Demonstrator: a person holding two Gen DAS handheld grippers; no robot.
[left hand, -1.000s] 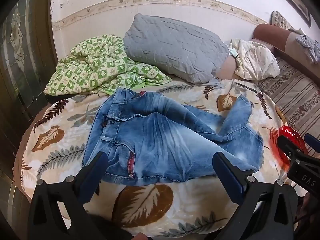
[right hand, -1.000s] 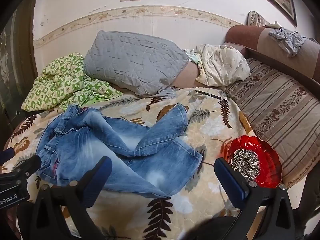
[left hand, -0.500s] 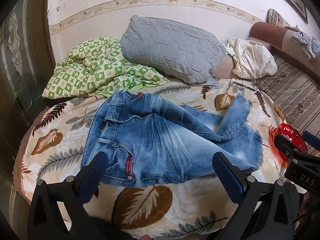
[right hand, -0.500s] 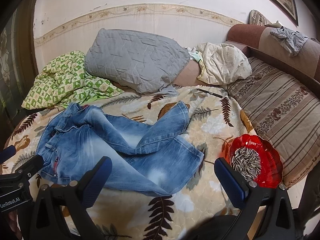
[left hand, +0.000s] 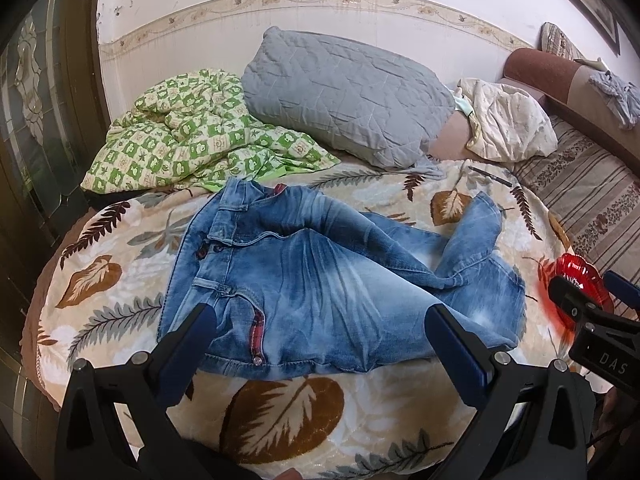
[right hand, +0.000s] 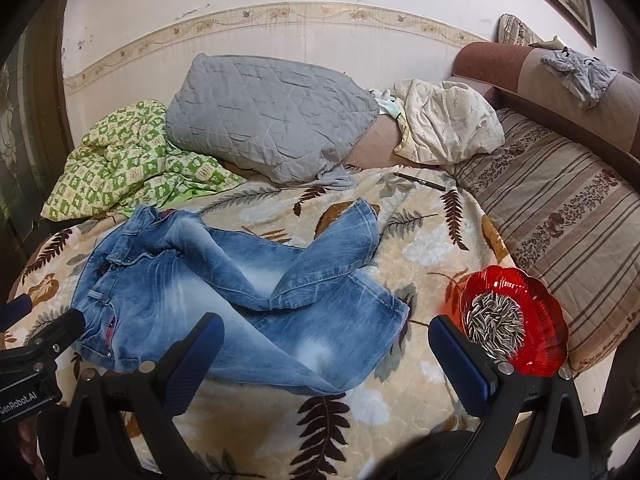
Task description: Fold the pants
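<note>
The left hand-held gripper (left hand: 322,330) is held level with its two blue-padded fingers (left hand: 188,338) spread wide apart, nothing between them. The right hand-held gripper (right hand: 324,342) is held alongside it, its fingers (right hand: 460,360) equally wide and empty. Each one's black body shows at the edge of the other's view.

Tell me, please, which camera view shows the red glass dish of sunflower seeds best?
The right wrist view: the red glass dish of sunflower seeds shows nearly whole there, seeds visible, one edge behind a gripper finger. The left wrist view catches only part of its red rim at the frame edge, behind the right gripper.
</note>
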